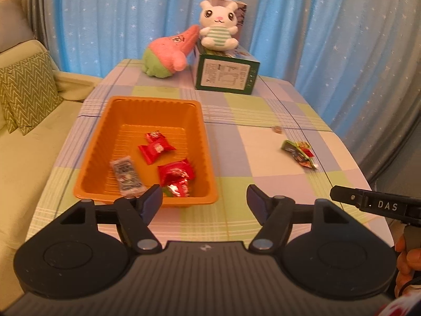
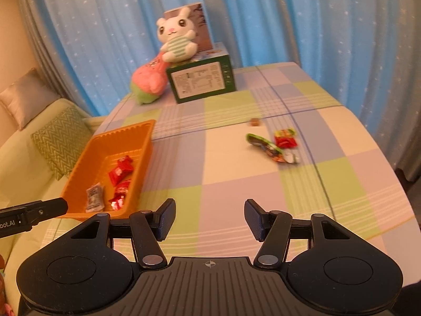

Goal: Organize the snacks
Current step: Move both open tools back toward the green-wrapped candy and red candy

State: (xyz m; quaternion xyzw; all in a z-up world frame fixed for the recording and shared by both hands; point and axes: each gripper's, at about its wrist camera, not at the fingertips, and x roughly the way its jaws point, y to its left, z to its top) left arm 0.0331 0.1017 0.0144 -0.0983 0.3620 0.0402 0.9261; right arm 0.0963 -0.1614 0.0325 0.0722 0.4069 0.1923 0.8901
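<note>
We hold the left gripper point(image 1: 204, 200) over the table's point(image 1: 231, 142) near edge, jaws wide apart and empty, just short of the orange tray point(image 1: 105, 142); the right gripper point(image 2: 209, 217) hangs likewise spread and empty. In the tray lie red candies point(image 1: 156, 148) and a grey packet point(image 1: 127, 176); two more wrappers point(image 2: 273, 144) lie on the cloth well to the tray's right. At the far end a bunny point(image 1: 219, 27) sits on a green box point(image 1: 226, 75), beside a pink plush point(image 1: 168, 51).

A home living room: a sofa point(image 1: 29, 121) with cushions point(image 1: 26, 89), star-print blue curtains point(image 1: 110, 13), and a table point(image 1: 263, 137) under a checked cloth bearing plush toys point(image 1: 218, 26).
</note>
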